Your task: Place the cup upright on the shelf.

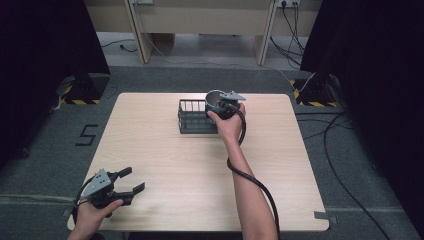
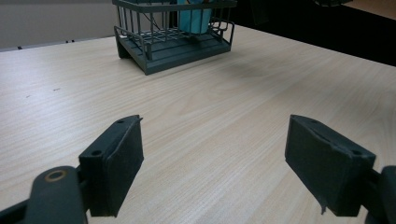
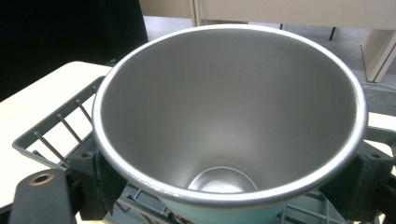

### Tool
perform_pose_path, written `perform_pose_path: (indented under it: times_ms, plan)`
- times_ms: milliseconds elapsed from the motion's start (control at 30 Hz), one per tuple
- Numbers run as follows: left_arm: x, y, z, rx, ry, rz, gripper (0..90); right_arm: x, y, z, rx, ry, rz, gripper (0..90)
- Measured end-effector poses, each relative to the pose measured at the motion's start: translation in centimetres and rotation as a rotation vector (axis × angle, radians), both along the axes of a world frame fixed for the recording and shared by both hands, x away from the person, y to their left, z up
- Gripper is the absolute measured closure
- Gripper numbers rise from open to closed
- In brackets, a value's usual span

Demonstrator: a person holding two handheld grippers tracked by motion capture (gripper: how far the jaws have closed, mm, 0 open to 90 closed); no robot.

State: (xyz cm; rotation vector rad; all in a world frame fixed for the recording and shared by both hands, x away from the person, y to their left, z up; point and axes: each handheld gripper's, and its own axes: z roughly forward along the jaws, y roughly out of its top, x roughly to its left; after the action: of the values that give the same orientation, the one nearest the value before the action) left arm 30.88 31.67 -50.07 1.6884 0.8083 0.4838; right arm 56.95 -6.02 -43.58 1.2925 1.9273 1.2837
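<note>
Cup (image 1: pixel 216 100) sat at the right end of a dark wire rack (image 1: pixel 192 117) at the far middle of the bench (image 1: pixel 165 165) in the high view. The right hand-held gripper (image 1: pixel 223 106) was at the cup, with a hand (image 1: pixel 227 125) behind it. The left hand-held gripper (image 1: pixel 131 181) was low at the near left corner of the bench, well apart from the rack, with its jaws spread.

In the left gripper view, the left hand-held gripper (image 2: pixel 214 168) was wide open with nothing between its two black pads (image 2: pixel 122 161), just bare wood under them. The rack (image 2: pixel 173 32) stood far off at the top, and something light blue (image 2: pixel 194 18) showed inside it.

In the right gripper view, the cup (image 3: pixel 231 121) was big, shiny and silver inside, with a light blue outside low down. The right hand-held gripper (image 3: pixel 231 186) had it held, with a pad (image 3: pixel 95 179) pressed on each side below the rim. The cup stood upright over the rack (image 3: pixel 51 140). Grey rack bars showed to the left and under it.
</note>
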Motion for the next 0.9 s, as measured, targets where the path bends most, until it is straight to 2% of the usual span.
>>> perform_pose_path:
  times_ms: [400, 600, 900]
  plan:
    - [0.0, 0.0, 0.0, 0.000, 0.001, 0.001, 18.8, -0.3, 0.1, 0.0, -0.020, 0.034, -0.005, 14.9]
    - [0.0, 0.0, 0.0, 0.000, 0.002, 0.000, 18.7, -0.6, -0.3, -0.4, -0.024, 0.037, 0.004, 15.3]
    - [0.1, -0.1, 0.0, 0.001, 0.003, 0.000, 18.7, -1.3, -0.6, -0.2, -0.025, 0.028, 0.022, 15.4]
